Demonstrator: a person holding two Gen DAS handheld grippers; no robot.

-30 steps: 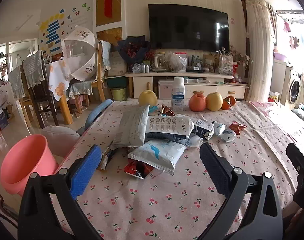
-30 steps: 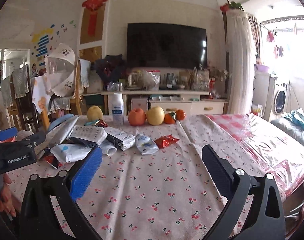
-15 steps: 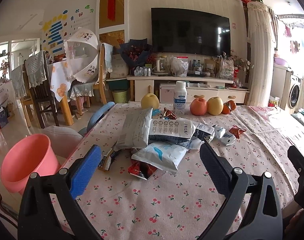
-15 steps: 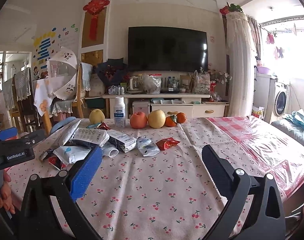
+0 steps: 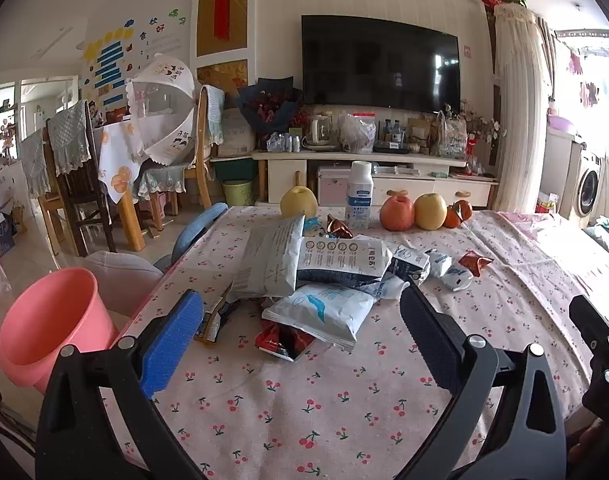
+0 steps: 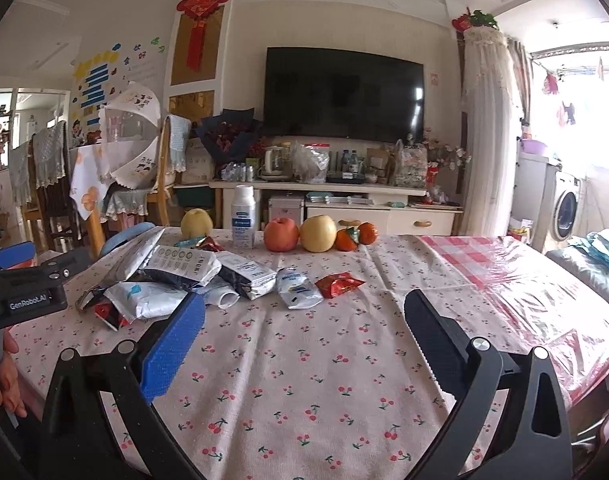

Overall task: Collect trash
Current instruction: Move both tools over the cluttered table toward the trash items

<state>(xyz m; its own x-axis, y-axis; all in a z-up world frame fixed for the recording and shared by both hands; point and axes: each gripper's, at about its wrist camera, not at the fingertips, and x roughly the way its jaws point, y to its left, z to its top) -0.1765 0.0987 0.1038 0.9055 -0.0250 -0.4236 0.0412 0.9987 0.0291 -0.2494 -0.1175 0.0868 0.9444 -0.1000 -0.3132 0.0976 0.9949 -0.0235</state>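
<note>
Both the left gripper [image 5: 300, 336] and right gripper [image 6: 302, 338] hover wide open and empty over the cherry-print tablecloth [image 5: 304, 400]. Crumpled snack wrappers [image 5: 324, 268] lie heaped at twelve o'clock of the left gripper; a pink bin [image 5: 48, 324] stands at nine o'clock.

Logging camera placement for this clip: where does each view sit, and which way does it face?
Left wrist: on the left gripper, open, facing the wrapper pile and pink bucket.
Right wrist: on the right gripper, open, facing bare tablecloth; the person's hand shows at left.
Shared: pile, white bottle, fruit, TV.
</note>
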